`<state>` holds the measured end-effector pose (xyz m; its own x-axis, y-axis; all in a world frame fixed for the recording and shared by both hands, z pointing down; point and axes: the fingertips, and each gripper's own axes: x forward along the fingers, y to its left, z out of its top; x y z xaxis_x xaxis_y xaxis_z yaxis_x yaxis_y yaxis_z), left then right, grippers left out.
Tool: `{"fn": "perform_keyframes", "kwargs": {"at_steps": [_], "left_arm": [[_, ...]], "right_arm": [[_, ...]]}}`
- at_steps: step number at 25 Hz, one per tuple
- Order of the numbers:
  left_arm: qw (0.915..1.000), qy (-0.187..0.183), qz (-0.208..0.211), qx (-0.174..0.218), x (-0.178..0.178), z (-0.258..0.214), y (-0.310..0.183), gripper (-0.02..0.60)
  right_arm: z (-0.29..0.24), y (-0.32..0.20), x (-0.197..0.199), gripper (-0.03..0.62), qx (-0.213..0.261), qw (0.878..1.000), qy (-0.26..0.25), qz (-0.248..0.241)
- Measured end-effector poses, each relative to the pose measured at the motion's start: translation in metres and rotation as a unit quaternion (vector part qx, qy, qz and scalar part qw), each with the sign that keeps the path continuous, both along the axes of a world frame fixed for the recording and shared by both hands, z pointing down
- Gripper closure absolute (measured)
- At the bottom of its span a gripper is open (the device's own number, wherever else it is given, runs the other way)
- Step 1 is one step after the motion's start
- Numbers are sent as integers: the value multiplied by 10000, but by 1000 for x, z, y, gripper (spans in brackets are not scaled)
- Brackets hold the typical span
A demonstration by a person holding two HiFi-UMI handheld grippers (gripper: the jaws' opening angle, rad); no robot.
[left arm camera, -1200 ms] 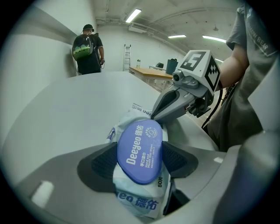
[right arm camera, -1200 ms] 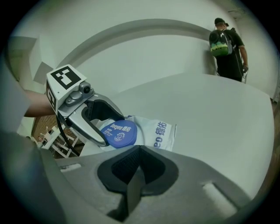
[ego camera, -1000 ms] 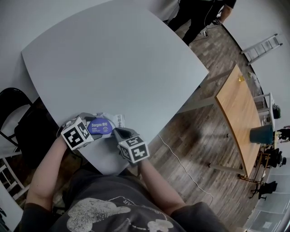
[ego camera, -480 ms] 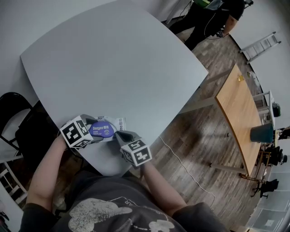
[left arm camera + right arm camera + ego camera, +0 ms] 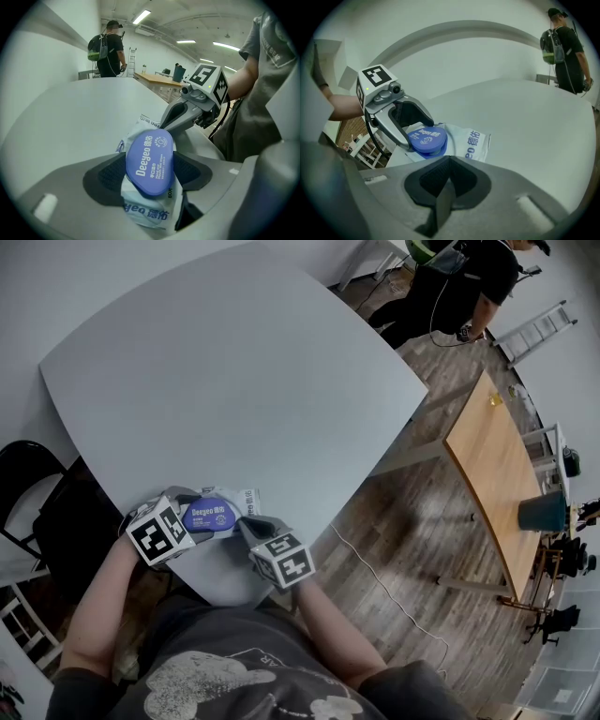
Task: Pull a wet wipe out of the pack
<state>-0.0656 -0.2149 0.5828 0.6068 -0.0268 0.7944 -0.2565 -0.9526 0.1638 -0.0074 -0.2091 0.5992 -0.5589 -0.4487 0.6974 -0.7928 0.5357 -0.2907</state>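
Note:
A white wet wipe pack (image 5: 217, 512) with a blue oval lid (image 5: 150, 161) lies near the front edge of the grey table (image 5: 244, 390). My left gripper (image 5: 149, 176) is shut on the pack, its dark pads pressing both sides of it at the lid. The lid is closed and no wipe shows. My right gripper (image 5: 446, 182) is shut with nothing between its jaws. It hovers just to the right of the pack (image 5: 454, 140), tips close to the lid (image 5: 427, 138).
A black chair (image 5: 37, 493) stands left of the table. A wooden table (image 5: 497, 484) is on the right, over a wood floor. A person with a backpack (image 5: 450, 277) stands beyond the far corner, and a ladder (image 5: 539, 329) leans at the wall.
Both grippers and the pack stay where they were. The person at the far corner has walked a little to the right.

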Motion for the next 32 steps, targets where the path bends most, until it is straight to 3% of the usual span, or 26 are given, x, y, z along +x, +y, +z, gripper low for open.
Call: {"fn": "perform_keyframes", "kwargs": {"at_steps": [8,21,32], "left_arm": [[9986,8,-24,534,-1,-4,2,264],[9939,350,-342,990,-6,-27,-8,270],[9837,801,-739,1430,-7,-48,-26,353]], "right_arm": [[2,-1,0,602,6,10000,-26,1],[-1,1,-1,602,-35,9999,-85,56],[2,-1,0,602,-20,9999,-103,132]]}}
